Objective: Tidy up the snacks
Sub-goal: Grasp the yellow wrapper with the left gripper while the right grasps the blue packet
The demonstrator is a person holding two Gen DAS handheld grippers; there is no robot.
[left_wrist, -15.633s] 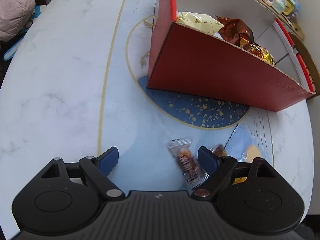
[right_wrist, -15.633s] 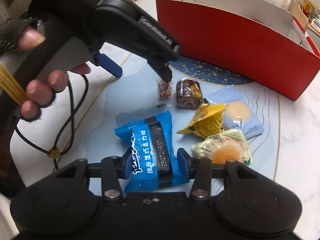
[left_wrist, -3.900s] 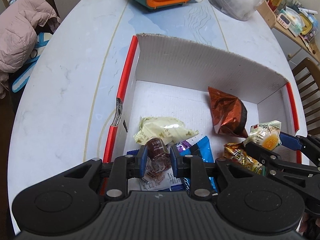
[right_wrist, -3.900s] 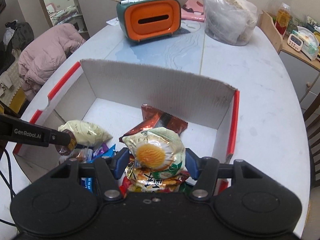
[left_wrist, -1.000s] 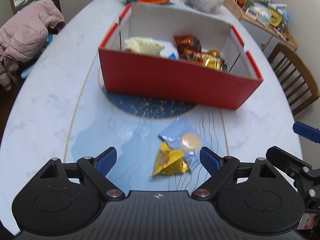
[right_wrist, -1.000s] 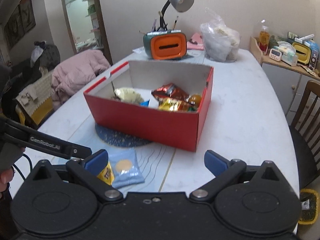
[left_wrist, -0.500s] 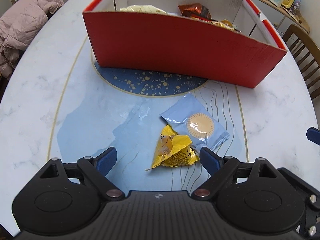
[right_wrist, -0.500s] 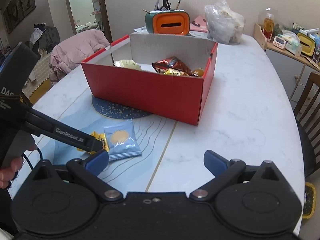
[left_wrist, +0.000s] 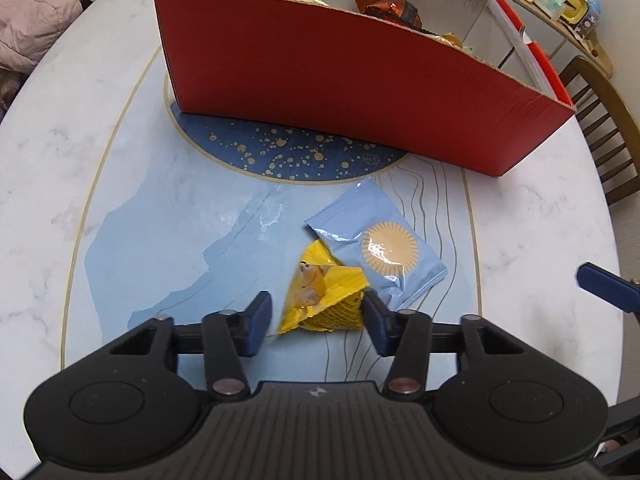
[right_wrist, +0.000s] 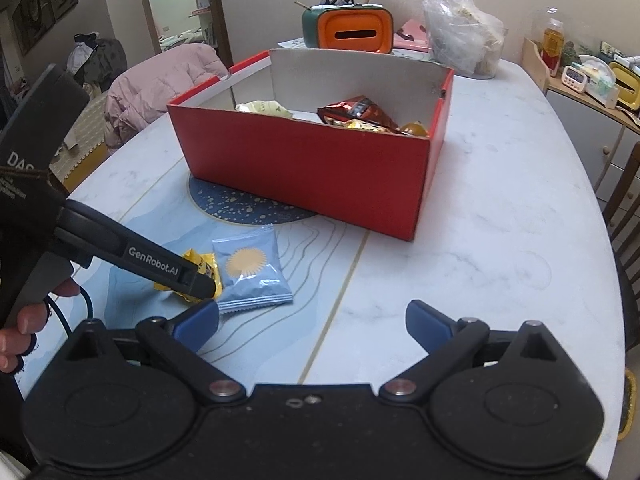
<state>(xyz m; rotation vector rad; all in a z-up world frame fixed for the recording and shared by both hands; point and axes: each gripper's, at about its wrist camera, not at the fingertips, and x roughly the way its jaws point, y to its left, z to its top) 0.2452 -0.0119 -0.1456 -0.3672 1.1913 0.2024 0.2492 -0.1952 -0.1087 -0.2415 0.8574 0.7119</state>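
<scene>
The red box (left_wrist: 352, 92) serves as the landmark: it stands open-topped on the table (left_wrist: 80, 128), already holding several wrapped snacks, presumably so that loose packets can be dropped in from above. Left of everything else and nearer the viewer than the box's front wall, the left gripper (left_wrist: 316, 322) points steeply down with its jaws closing around the yellow snack (left_wrist: 324, 298); the packet lies between the blue pads, the right pad at its edge, the left pad with a gap showing, so it is not yet squeezed. Just right of it, also in front of the box and touching the yellow wrapper, lies the blue packet (left_wrist: 384, 248), flat on the table. Furthest right, the right gripper (right_wrist: 312, 322) hangs spread wide and empty, the blue packet just ahead of its left finger, likely its next target.
</scene>
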